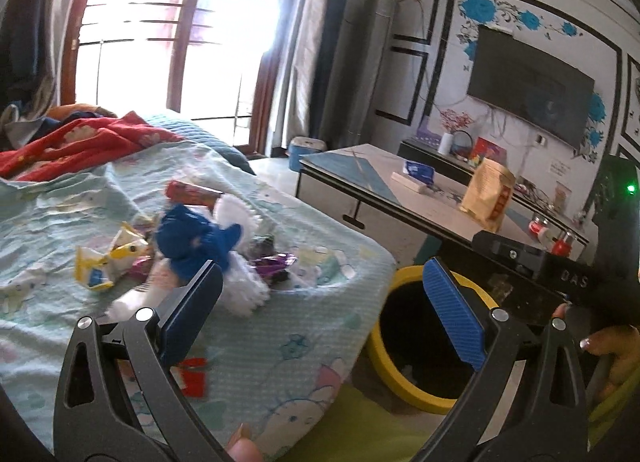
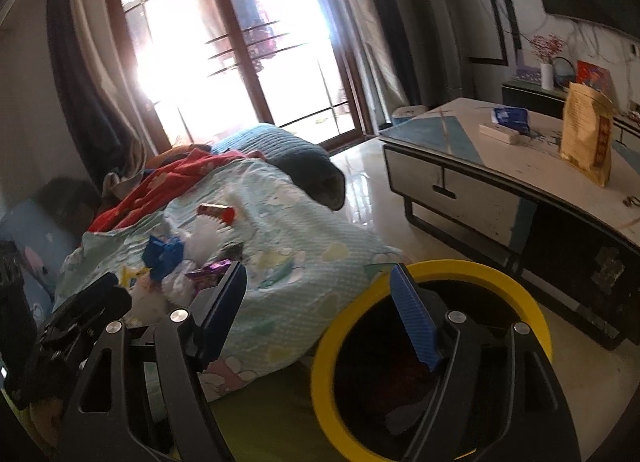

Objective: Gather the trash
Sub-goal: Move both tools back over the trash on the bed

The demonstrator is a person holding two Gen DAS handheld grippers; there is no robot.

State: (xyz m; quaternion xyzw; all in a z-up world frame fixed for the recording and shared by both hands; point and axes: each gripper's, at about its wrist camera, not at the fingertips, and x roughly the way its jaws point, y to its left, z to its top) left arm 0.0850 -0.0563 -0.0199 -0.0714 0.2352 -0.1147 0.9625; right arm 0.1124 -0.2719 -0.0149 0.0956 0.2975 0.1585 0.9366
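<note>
Bed (image 1: 256,342), pale green cartoon-print cover, fills the left half of both views; red blanket (image 1: 76,142) bunched at its far end. Low table (image 2: 520,166) stands across a strip of bare glossy floor (image 2: 360,190), well apart from the bed.

Left wrist view only: wall-mounted television (image 1: 528,90) over a blue flower decal, and a hand (image 1: 612,346) on the other gripper's black body at the right edge. Right wrist view only: the yellow-rimmed bin (image 2: 536,310) almost whole, dark inside, contents not clear.

Bin (image 1: 400,274) sits on the floor just beside the bed's near corner; the bed edge drops off close to its rim.

Trash pile (image 1: 188,246) on the cover near that corner: blue crumpled piece, white frilly pieces, yellow-white wrappers, purple foil, red wrapper behind. Same pile (image 2: 188,258) visible in the right view.

Left gripper (image 1: 320,298): jaws spread wide, nothing between them. Right gripper (image 2: 320,298): jaws apart, empty, one finger over the bin mouth.
</note>
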